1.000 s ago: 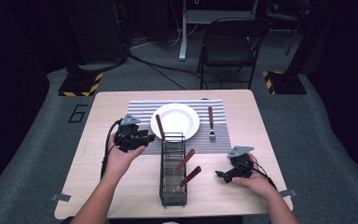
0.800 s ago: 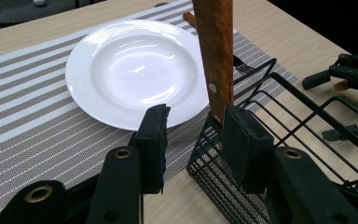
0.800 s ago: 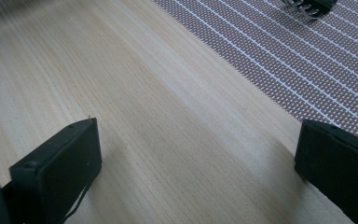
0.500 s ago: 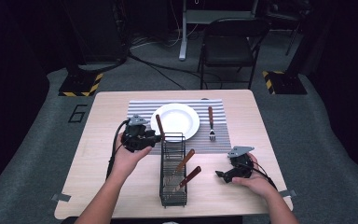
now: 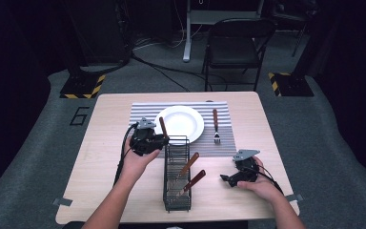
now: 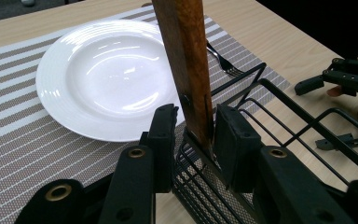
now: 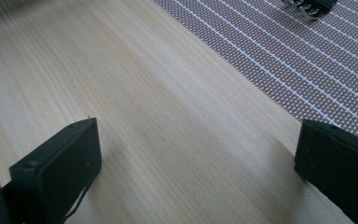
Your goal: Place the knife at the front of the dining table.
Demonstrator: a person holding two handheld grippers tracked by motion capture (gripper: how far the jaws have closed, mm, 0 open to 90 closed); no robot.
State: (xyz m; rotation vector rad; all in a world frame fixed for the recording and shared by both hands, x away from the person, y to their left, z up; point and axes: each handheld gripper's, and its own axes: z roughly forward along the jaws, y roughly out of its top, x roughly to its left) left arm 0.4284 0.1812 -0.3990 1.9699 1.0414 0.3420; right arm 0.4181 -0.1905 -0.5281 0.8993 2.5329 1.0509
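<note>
A wooden-handled utensil [image 5: 162, 127] stands upright in the far end of the black wire rack [image 5: 167, 191]. My left gripper [image 5: 161, 140] has its jaws closed in on that handle [image 6: 184, 65], the right pad [image 6: 230, 140] pressed against it. In the left gripper view the gripper [image 6: 193, 126] sits just above the rack's rim [image 6: 298, 102]. Two more wooden-handled utensils [image 5: 188, 165] lean in the rack. My right gripper [image 5: 226, 179] rests on the table to the rack's right, open with nothing between its jaws [image 7: 198, 154].
A white plate [image 5: 179, 123] lies on the striped placemat [image 5: 140, 113], with a wooden-handled fork [image 5: 215, 125] to its right. The fork's tines [image 7: 307, 7] lie just ahead of the right gripper. A black chair [image 5: 233, 45] stands beyond the table's far edge.
My left gripper has moved right to the rack's far end and closed around the standing handle. The right gripper has stayed where it was.
</note>
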